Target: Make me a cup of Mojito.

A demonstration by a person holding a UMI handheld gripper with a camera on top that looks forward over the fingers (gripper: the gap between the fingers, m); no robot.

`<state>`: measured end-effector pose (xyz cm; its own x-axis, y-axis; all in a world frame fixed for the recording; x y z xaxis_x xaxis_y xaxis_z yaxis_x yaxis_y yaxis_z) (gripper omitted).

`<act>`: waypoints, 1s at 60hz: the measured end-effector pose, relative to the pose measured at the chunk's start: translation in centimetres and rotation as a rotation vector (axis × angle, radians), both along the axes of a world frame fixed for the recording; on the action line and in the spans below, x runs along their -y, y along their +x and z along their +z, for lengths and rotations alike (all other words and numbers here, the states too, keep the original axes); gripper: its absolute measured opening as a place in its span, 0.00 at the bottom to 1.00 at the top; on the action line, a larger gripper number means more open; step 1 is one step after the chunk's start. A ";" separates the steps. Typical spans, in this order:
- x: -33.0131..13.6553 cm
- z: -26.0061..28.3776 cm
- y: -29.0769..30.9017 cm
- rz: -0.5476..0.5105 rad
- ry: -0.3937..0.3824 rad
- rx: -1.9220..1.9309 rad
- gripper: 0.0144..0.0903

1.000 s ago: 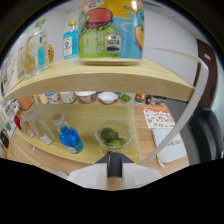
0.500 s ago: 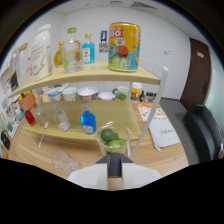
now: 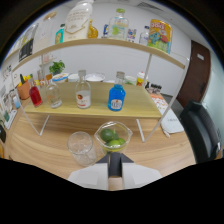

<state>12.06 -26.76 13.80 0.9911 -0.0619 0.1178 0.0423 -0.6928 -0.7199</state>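
Observation:
A small clear glass bowl (image 3: 113, 138) with limes (image 3: 111, 139) in it sits right at the tips of my gripper (image 3: 114, 159). The fingers are closed together on its near rim and hold it above the wooden table (image 3: 40, 145). An empty clear glass (image 3: 81, 147) stands on the table just left of the bowl. Beyond them, on the lower shelf (image 3: 140, 107), stand a blue bottle (image 3: 116, 97), a clear bottle with a red label (image 3: 82, 95), another clear bottle (image 3: 53, 95) and a red bottle (image 3: 34, 95).
The upper shelf (image 3: 100, 44) carries several bottles and a colourful box (image 3: 160, 32). A small plant (image 3: 56, 67) and bowls (image 3: 95, 77) stand at the back of the lower shelf. A black chair (image 3: 202, 130) and papers (image 3: 167, 117) lie to the right.
The view has pulled back and swung left. The shelves look farther off and the empty glass now stands close beside the bowl. The bowl has stayed at my fingertips throughout.

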 end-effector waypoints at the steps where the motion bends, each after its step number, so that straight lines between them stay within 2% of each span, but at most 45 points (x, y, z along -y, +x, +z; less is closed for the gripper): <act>1: 0.0 0.1 0.0 0.000 0.003 0.017 0.02; 13: -0.3 3.1 0.8 0.097 0.041 0.388 0.02; 24: -1.6 5.9 0.8 0.258 0.049 0.913 0.02; 34: -3.4 6.8 -0.7 0.430 0.094 1.319 0.02; 38: -3.0 7.5 -1.6 0.468 0.086 1.453 0.02; 46: -3.5 7.5 -2.1 0.546 0.082 1.634 0.02; 60: -4.0 7.8 -3.3 0.722 0.146 1.836 0.02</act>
